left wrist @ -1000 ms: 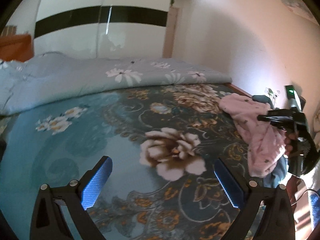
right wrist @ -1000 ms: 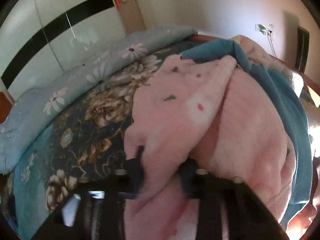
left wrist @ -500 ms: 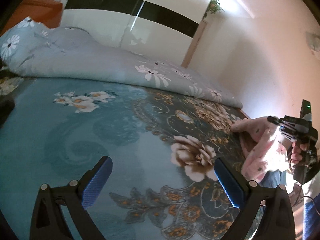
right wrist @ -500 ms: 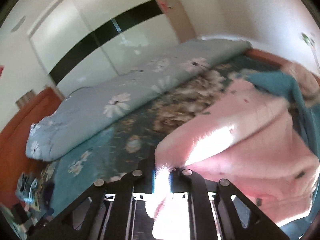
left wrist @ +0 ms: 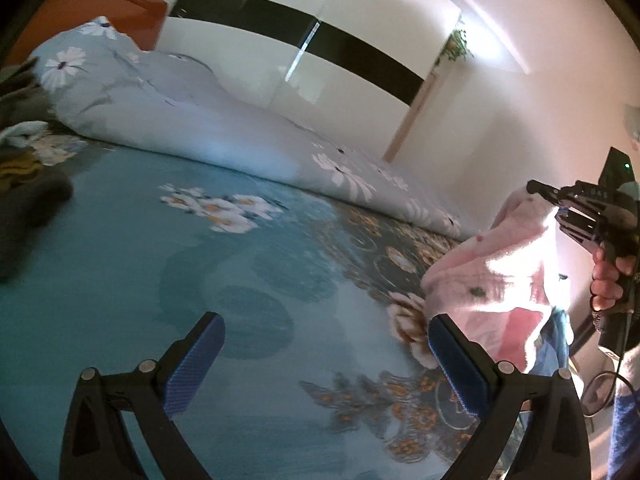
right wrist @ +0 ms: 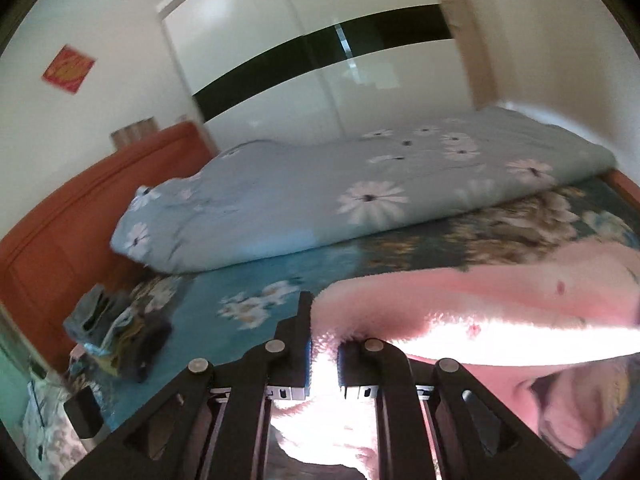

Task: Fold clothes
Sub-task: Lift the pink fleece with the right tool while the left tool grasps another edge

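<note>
Bedroom, one bed point(left wrist: 120, 304) with teal floral sheet; one rolled grey quilt point(right wrist: 328, 200) beyond both grippers. Left gripper point(left wrist: 324, 364): jaws spread wide, nothing between them. Right gripper point(right wrist: 323, 354): jaws nearly closed, pinching one pink garment point(right wrist: 500, 308), which trails to their right.

Black fingers point(left wrist: 192, 364) w/ blue pads.

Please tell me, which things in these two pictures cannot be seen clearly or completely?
- Pink garment, right wrist view: type unclear; sun glare whitens it, the edge cuts it off.
- Blue cloth, left wrist view: mostly hidden behind the garment.
- Dark pile near the headboard: too blurred to name its items.
- Right tongs, left wrist view: tips buried in the garment.
- Left tongs: open, empty.
</note>
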Demonstrator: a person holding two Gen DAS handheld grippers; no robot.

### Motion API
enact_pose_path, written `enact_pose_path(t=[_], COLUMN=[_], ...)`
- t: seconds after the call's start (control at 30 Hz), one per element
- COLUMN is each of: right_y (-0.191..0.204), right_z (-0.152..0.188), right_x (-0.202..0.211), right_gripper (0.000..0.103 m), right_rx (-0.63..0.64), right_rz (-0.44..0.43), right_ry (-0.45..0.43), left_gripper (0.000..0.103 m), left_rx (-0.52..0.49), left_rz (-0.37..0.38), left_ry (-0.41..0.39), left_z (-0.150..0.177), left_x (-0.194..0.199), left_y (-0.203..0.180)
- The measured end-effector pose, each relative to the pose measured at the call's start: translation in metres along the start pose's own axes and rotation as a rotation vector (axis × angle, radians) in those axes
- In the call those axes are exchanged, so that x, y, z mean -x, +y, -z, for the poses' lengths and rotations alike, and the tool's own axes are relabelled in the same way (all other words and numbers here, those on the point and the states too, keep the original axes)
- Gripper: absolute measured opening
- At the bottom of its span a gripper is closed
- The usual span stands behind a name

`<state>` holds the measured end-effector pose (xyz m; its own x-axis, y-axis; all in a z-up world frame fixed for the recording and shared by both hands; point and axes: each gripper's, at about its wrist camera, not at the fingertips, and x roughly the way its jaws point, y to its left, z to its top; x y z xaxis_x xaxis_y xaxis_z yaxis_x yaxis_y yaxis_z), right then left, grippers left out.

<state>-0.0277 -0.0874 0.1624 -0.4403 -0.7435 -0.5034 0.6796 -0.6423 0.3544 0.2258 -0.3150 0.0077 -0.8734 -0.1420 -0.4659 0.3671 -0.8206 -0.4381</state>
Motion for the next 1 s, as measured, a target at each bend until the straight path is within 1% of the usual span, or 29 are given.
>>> enact_pose_path(t=[0.17, 0.33, 0.43, 0.5, 0.53, 0.6, 0.67, 0.73, 0.77, 0.87, 0.9, 0.97, 1.0], right_y=[0.069, 0.133, 0.176, 0.197, 0.207, 0.229, 0.240, 0.229, 0.215, 0.186, 0.177, 0.159, 0.151], right_z=[0.004, 0.002, -0.003, -0.007, -0.008, -0.002, 0.010, 0.027, 0.040, 0.063, 0.070, 0.081, 0.086], right_x=[-0.041, -0.084, -0.105, -0.119, -0.124, -0.142, -0.166, -0.188, -0.201, -0.213, -0.215, -0.203, -0.190], right_gripper=[0.010, 0.010, 0.010, 0.010, 0.010, 0.010, 0.010, 0.010, 0.010, 0.010, 0.012, 0.014, 0.024], right_rx=[0.086, 0.117, 0.150, 0.140, 0.142, 0.181, 0.220, 0.206, 0.178, 0.165, 0.169, 0.167, 0.174], right_rz=[-0.082, -0.206, -0.280, -0.367, -0.391, -0.399, -0.340, -0.288, -0.267, -0.177, -0.145, -0.164, -0.175], right_ry=[0.061, 0.108, 0.111, 0.120, 0.122, 0.144, 0.197, 0.273, 0.328, 0.377, 0.390, 0.400, 0.386], left_gripper=[0.103, 0.103, 0.103, 0.103, 0.103, 0.103, 0.103, 0.103, 0.103, 0.103, 0.103, 0.103, 0.103], left_rx=[0.054, 0.106, 0.129, 0.145, 0.153, 0.167, 0.177, 0.173, 0.168, 0.153, 0.154, 0.154, 0.154], left_rz=[-0.040, -0.091, -0.127, -0.152, -0.160, -0.177, -0.191, -0.196, -0.197, -0.201, -0.199, -0.180, -0.172], left_ry=[-0.059, -0.097, -0.111, -0.117, -0.115, -0.111, -0.091, -0.073, -0.063, -0.005, 0.017, 0.046, 0.062], left_z=[-0.005, -0.008, -0.008, -0.007, -0.007, -0.006, -0.003, 0.001, 0.002, 0.004, 0.005, 0.008, 0.009], left_x=[0.030, 0.051, 0.062, 0.068, 0.069, 0.070, 0.068, 0.066, 0.064, 0.049, 0.042, 0.030, 0.023], left_y=[0.039, 0.073, 0.090, 0.100, 0.103, 0.110, 0.112, 0.111, 0.110, 0.105, 0.103, 0.099, 0.097])
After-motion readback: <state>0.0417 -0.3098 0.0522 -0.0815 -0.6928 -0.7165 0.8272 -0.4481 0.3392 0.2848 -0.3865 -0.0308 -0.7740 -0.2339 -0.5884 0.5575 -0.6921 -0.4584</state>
